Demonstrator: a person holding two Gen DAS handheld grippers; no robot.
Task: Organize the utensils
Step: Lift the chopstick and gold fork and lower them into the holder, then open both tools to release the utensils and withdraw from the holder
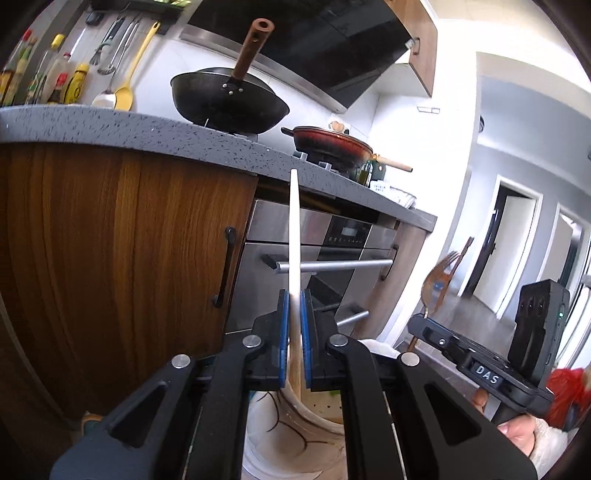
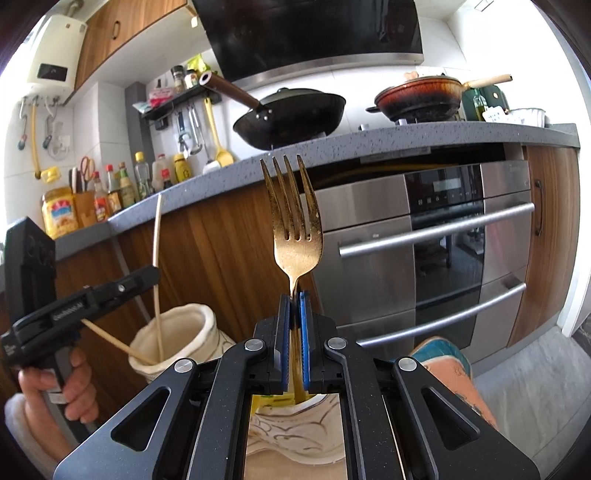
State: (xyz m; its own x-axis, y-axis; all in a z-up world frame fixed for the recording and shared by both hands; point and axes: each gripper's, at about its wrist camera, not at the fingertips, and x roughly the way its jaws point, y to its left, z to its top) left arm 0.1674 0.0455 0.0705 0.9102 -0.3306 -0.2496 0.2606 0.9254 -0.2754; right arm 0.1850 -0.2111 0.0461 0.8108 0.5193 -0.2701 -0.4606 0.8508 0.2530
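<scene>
A speckled grey bench [image 2: 369, 144] runs over wood-grain cabinet doors [image 1: 110, 229] and a steel oven [image 2: 424, 236] with long bar handles. A black range hood [image 2: 306, 33] hangs above on the white wall. Grey floor [image 2: 535, 387] lies at the right; daylight fills a doorway [image 1: 517, 236] far right.

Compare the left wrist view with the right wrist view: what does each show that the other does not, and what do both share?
Only the left wrist view shows the left tongs end-on, shut on a pale chopstick, and the doorways. Only the right wrist view shows the right tongs shut on a gold fork, and the water heater. Both show the black wok, the oven and a cream holder.
</scene>
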